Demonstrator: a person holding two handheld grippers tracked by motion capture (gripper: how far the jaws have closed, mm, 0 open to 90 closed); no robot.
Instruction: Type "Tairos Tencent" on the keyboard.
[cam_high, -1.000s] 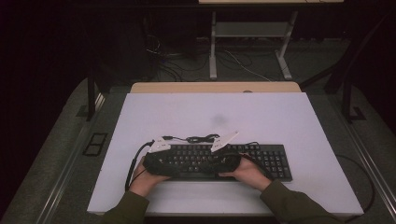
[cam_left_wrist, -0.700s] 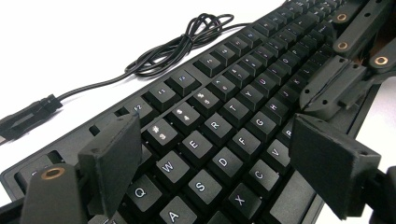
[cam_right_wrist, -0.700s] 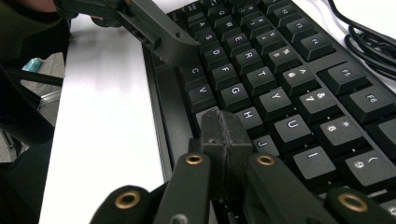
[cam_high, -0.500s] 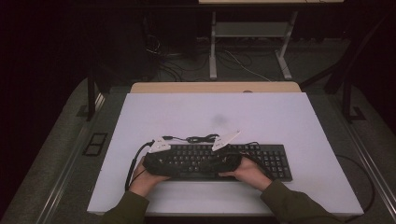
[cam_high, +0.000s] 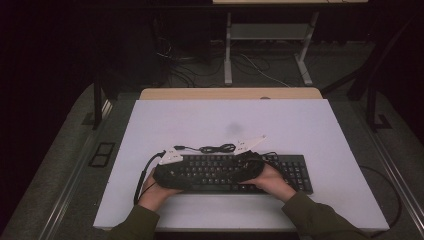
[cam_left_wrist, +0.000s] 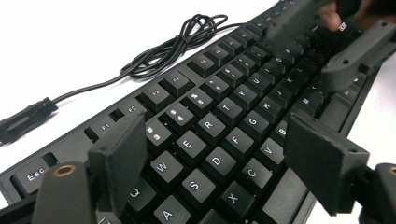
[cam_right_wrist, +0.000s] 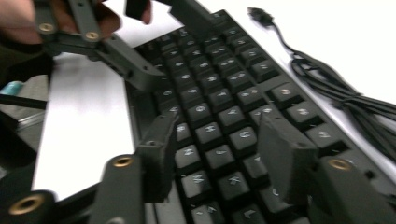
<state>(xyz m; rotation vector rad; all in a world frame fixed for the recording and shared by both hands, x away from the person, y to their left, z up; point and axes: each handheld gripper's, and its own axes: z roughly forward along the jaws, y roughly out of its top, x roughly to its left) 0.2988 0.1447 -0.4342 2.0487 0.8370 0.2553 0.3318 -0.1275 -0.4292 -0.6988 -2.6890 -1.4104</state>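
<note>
High view: my left gripper (cam_high: 172, 167) and right gripper (cam_high: 250, 165) sit over the black keyboard (cam_high: 295, 172) on the white table (cam_high: 300, 125).

Left gripper view: my fingers (cam_left_wrist: 119, 158) stand spread, letter keys between them, the coiled cable (cam_left_wrist: 177, 39) beyond.

Right gripper view (blurred): my jaws have just been opening; they seem to pinch nothing, the keys lying just under them.
</note>
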